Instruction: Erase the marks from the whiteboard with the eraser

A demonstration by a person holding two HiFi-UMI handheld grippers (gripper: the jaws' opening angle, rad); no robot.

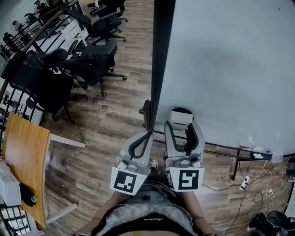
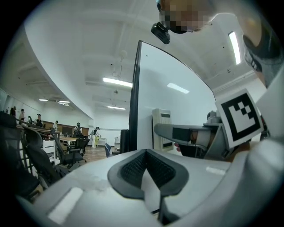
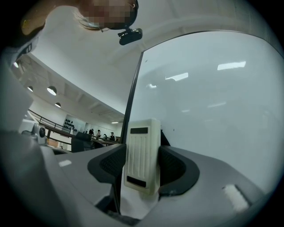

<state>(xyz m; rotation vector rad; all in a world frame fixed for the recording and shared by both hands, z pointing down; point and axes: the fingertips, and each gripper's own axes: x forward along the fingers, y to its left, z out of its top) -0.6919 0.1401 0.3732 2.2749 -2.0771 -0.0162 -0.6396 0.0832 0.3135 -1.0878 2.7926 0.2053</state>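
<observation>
2 grippers are held side by side at the lower left corner of the whiteboard (image 1: 230, 69). The right gripper (image 1: 184, 130) is clamped on the eraser (image 3: 142, 153), 1 pad pressing each long side. The left gripper (image 1: 148, 135) has its jaws drawn together with nothing between them, its tip just beside the board's black side frame (image 1: 161, 55).

Eraser: cream plastic back, upright in the jaws, with fine vertical ribs and 2 dark rectangular slots, 1 near the top and 1 near the bottom. From above, a dark pad layer shows on the side turned toward the board. It sits low on the board, close to the black frame. Whether the pad actually touches the surface cannot be confirmed.

Board surface: pale grey-white, glossy, reflecting ceiling lights in the right gripper view. It reads as almost clean; 1 tiny dark speck (image 1: 279, 8) shows near the top right.

A ledge along the board's lower edge (image 1: 230, 150) carries a few small items at its right end, too small to identify.

Room: wood-plank floor (image 1: 120, 120), a cluster of black office chairs (image 1: 92, 60) to the left, and an orange-topped table (image 1: 25, 156) nearer the person. A white power strip (image 1: 243, 182) with trailing cables lies on the floor at right. Strip lights (image 2: 117, 81) run across the white ceiling, and several people stand far back among desks.
</observation>
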